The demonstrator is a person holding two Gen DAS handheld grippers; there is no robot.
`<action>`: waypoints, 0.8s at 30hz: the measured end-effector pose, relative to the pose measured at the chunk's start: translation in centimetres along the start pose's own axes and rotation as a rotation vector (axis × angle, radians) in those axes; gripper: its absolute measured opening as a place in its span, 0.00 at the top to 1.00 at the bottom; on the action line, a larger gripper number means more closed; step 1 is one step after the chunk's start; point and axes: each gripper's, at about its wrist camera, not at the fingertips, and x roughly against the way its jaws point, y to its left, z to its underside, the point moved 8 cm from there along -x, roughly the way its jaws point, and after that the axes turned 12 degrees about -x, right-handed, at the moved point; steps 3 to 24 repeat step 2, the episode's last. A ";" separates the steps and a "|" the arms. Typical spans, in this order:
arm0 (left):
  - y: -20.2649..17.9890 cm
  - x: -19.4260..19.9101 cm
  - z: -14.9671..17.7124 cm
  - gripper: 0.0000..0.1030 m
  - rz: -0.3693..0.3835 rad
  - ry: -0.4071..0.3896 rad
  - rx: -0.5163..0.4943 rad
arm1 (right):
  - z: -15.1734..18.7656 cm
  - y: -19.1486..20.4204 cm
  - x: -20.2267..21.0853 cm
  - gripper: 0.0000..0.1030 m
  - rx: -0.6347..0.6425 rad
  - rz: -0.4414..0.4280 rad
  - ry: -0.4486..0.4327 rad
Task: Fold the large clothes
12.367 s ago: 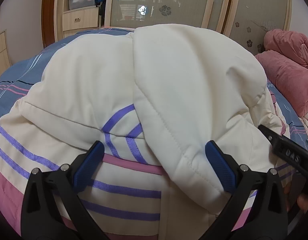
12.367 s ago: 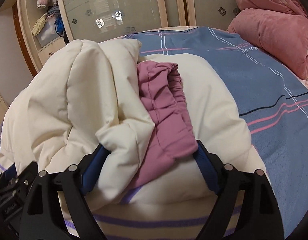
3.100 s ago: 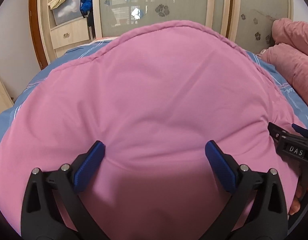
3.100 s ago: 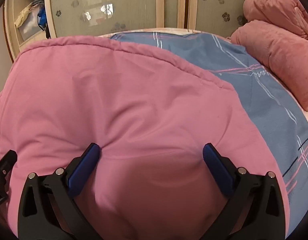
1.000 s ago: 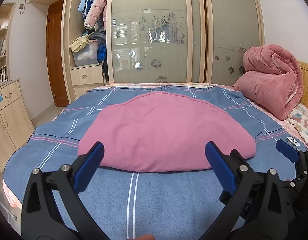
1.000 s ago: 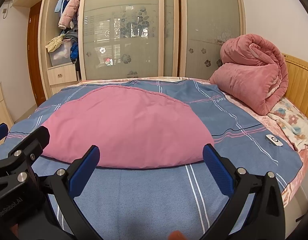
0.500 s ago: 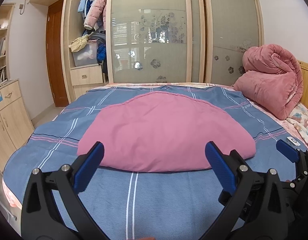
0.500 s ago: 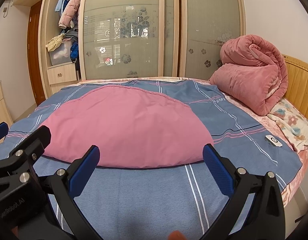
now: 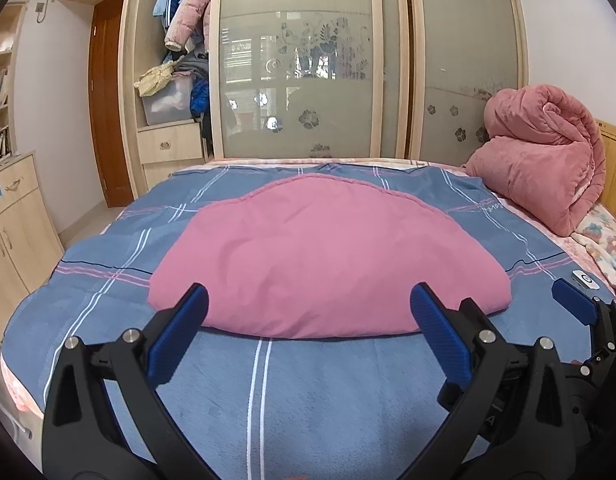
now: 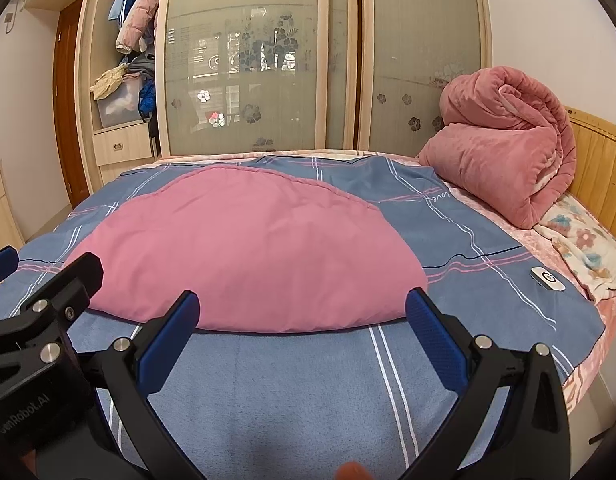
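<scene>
A folded padded garment (image 9: pixel 328 256) (image 10: pixel 247 252) lies flat in the middle of the bed, only its pink side showing. My left gripper (image 9: pixel 308 312) is held back from its near edge, above the blue plaid bedspread (image 9: pixel 308 400), open and holding nothing. My right gripper (image 10: pixel 299 312) hangs likewise short of the garment's near edge, open and holding nothing. Each gripper shows at the edge of the other's view: the right gripper (image 9: pixel 580 308) at the far right, the left gripper (image 10: pixel 39 300) at the far left.
A rolled pink quilt (image 10: pixel 504 140) sits by the wooden headboard (image 10: pixel 600 164) on the right, with a floral pillow (image 10: pixel 588 248) and a small white remote (image 10: pixel 547 278) near it. Sliding wardrobe doors (image 9: pixel 308 80) stand beyond the bed. A cabinet (image 9: pixel 15 216) is at left.
Over twelve seconds the cream side of the garment was folded under, leaving the pink bundle. Both grippers have drawn back from it; in the last second they barely moved.
</scene>
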 end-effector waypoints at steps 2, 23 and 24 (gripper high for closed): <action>0.0 -0.1 0.1 0.02 0.000 0.001 0.002 | 0.0 0.0 -0.1 0.01 -0.001 -0.001 0.002; 0.0 -0.1 0.1 0.02 0.000 0.001 0.002 | 0.0 0.0 -0.1 0.01 -0.001 -0.001 0.002; 0.0 -0.1 0.1 0.02 0.000 0.001 0.002 | 0.0 0.0 -0.1 0.01 -0.001 -0.001 0.002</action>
